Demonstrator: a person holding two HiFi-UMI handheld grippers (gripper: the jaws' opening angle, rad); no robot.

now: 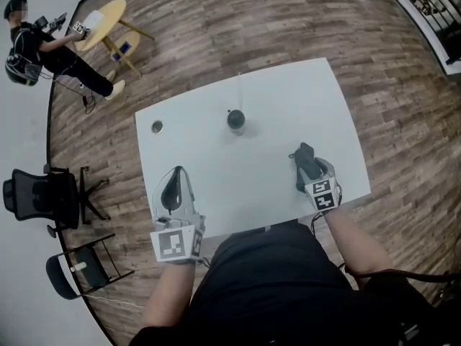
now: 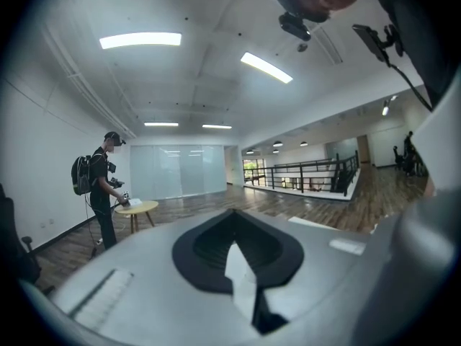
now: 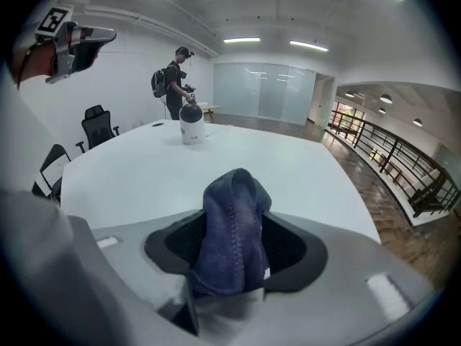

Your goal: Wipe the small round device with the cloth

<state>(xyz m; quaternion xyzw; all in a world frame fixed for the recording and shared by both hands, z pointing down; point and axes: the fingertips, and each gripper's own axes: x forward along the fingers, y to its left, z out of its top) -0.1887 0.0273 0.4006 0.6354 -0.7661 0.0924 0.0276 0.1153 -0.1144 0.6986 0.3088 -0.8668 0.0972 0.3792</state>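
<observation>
The small round device (image 1: 236, 121), white with a dark top, stands upright in the middle of the white table (image 1: 216, 164); it also shows far off in the right gripper view (image 3: 191, 130). A bunched dark blue cloth (image 3: 230, 229) sits loose between the jaws of my right gripper (image 3: 234, 254), with dark gaps on both sides of it. In the head view that right gripper (image 1: 304, 157) is low over the table's right front part, the cloth (image 1: 305, 161) at its tips. My left gripper (image 1: 178, 173) hovers at the front left, shut and empty, pointing out over the room (image 2: 238, 258).
A small grey disc (image 1: 157, 127) lies near the table's far left corner. Two black chairs (image 1: 43, 197) stand left of the table. A person with a backpack (image 1: 43, 45) stands at a small yellow round table (image 1: 104, 20) farther off. A railing (image 3: 392, 157) runs along the right.
</observation>
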